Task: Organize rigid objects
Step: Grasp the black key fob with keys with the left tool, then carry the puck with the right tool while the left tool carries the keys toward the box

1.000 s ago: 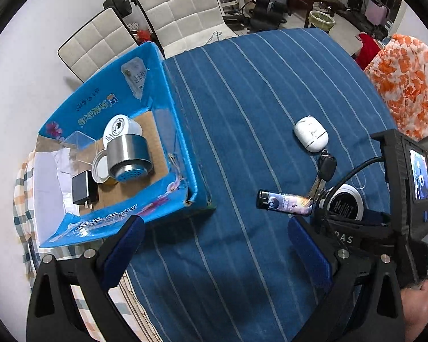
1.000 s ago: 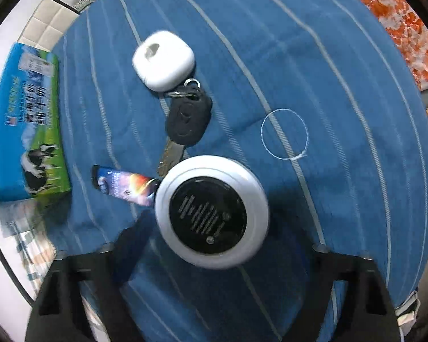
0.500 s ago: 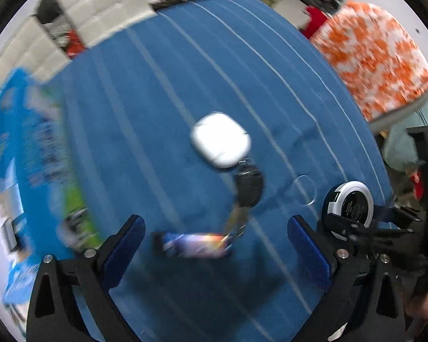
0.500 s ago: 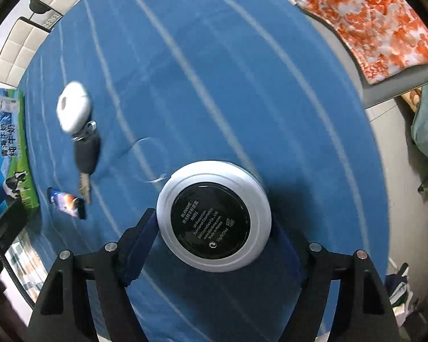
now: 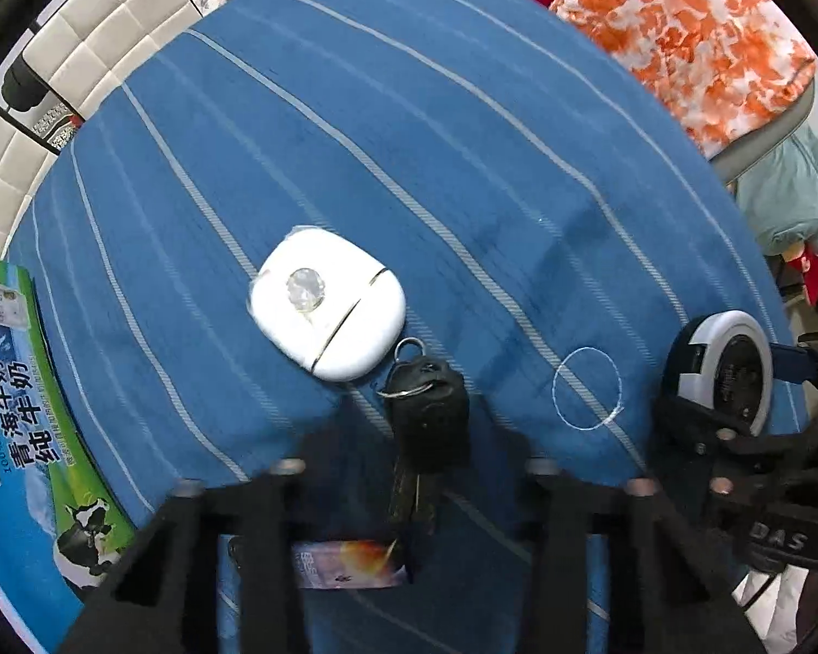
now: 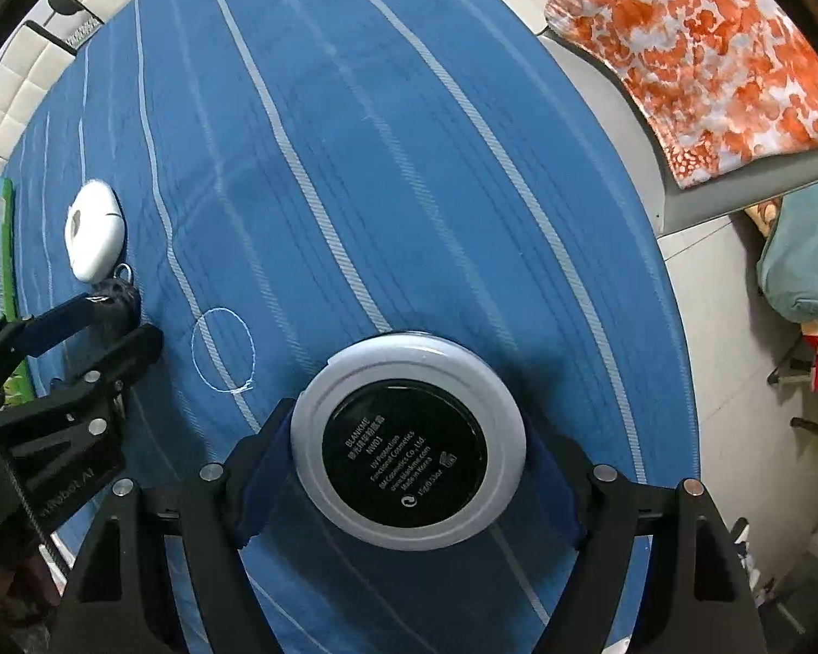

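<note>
My right gripper [image 6: 409,452] is shut on a round white compact with a black label [image 6: 406,449] and holds it above the blue striped tablecloth [image 6: 409,136]; the compact also shows in the left wrist view [image 5: 728,370]. My left gripper [image 5: 409,496] is open and low over a black car key [image 5: 428,414], its fingers either side of the key. A white oval case [image 5: 327,310] lies just beyond the key. A small printed tube [image 5: 349,561] lies under the gripper.
A blue milk carton box [image 5: 22,409] stands at the left table edge. A chalk circle [image 5: 586,387] marks the cloth. An orange patterned cushion [image 6: 709,54] sits off the table's right side. White chairs [image 5: 98,27] stand behind.
My left gripper swung away from the box and came down over the key. My right gripper closed on the compact and lifted it to the right, off the chalk circle.
</note>
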The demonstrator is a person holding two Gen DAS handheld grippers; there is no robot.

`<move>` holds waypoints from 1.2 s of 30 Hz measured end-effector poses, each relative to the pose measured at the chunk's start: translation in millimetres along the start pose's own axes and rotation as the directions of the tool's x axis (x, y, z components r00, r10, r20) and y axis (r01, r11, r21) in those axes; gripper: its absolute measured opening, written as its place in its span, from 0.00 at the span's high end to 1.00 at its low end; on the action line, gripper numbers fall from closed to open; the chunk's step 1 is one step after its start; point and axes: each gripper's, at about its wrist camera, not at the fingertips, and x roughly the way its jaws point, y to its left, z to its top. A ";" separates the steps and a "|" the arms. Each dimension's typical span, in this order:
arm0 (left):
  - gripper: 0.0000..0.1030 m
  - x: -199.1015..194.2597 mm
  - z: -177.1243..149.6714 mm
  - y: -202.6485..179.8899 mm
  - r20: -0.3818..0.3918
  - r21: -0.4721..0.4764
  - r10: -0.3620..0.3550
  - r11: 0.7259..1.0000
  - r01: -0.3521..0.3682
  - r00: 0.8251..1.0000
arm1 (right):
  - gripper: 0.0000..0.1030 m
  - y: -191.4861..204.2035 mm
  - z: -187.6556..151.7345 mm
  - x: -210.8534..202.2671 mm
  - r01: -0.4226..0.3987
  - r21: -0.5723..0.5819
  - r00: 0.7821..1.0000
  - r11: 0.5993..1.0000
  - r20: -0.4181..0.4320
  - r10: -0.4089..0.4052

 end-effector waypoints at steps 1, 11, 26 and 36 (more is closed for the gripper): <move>0.77 -0.3 -1.1 1.1 -0.002 -0.010 -0.006 1.000 0.006 1.000 | 0.21 2.4 -0.5 -0.1 0.010 -0.004 1.000 1.000 -0.001 -0.010; 0.77 -20.0 -25.7 26.3 0.009 -0.120 -0.027 0.992 0.028 1.000 | 0.25 24.8 -17.1 -13.7 0.065 -0.024 0.998 0.998 0.027 -0.064; 0.77 -117.9 -67.5 65.0 0.187 -0.228 -0.073 0.967 0.116 0.980 | 0.25 74.0 -38.3 -118.2 0.007 -0.109 0.987 0.994 0.158 0.010; 0.77 -218.5 -110.3 119.7 0.355 -0.322 -0.008 0.938 0.130 0.935 | 0.25 147.1 -54.3 -207.1 -0.063 -0.241 0.960 0.968 0.249 0.125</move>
